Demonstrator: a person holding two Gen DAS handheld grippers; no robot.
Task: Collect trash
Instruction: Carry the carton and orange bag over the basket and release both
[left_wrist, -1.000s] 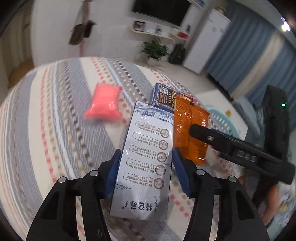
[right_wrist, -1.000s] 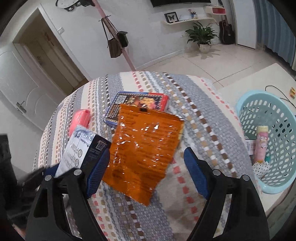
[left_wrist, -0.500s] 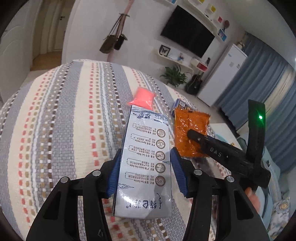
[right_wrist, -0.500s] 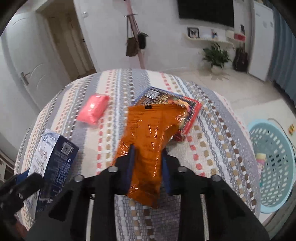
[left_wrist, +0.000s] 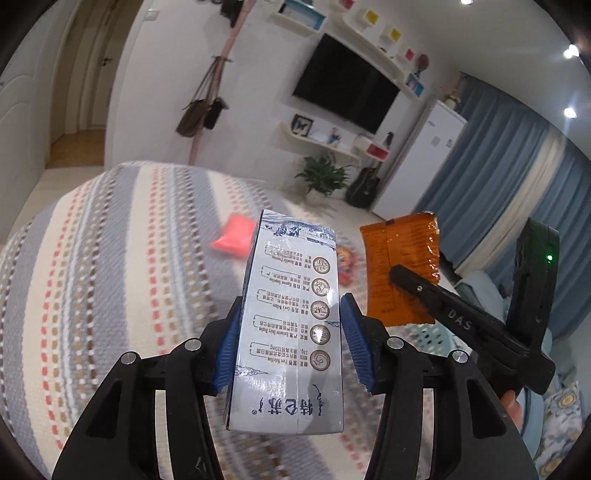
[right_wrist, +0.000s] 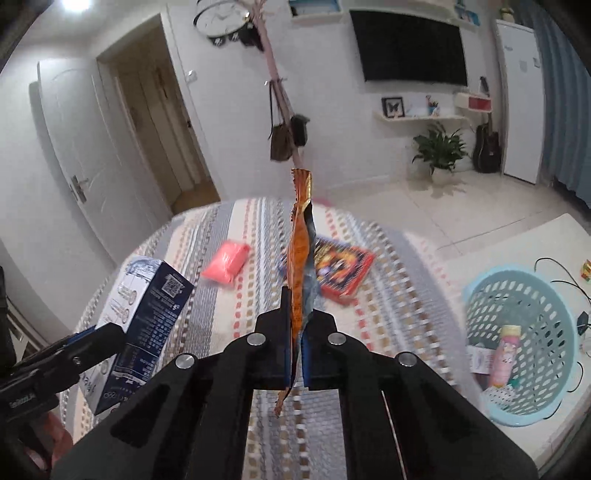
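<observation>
My left gripper (left_wrist: 291, 332) is shut on a grey-blue milk carton (left_wrist: 291, 325) and holds it above the striped bed (left_wrist: 110, 277). The carton also shows at the left of the right wrist view (right_wrist: 144, 325). My right gripper (right_wrist: 295, 347) is shut on an orange snack wrapper (right_wrist: 301, 258), held edge-on and lifted off the bed. The wrapper also shows in the left wrist view (left_wrist: 399, 269), to the right of the carton. A pink packet (right_wrist: 227, 262) and a red-and-blue printed pack (right_wrist: 340, 269) lie on the bed.
A light-blue laundry basket (right_wrist: 554, 402) stands on the floor to the right of the bed, with a pink bottle (right_wrist: 504, 358) and other items inside. A coat stand (right_wrist: 284, 140), a potted plant (right_wrist: 439, 151) and a white fridge (right_wrist: 521, 96) stand by the far wall.
My right gripper closed on the orange wrapper and lifted it off the bed. My left gripper raised the carton higher. Both views tilted up.
</observation>
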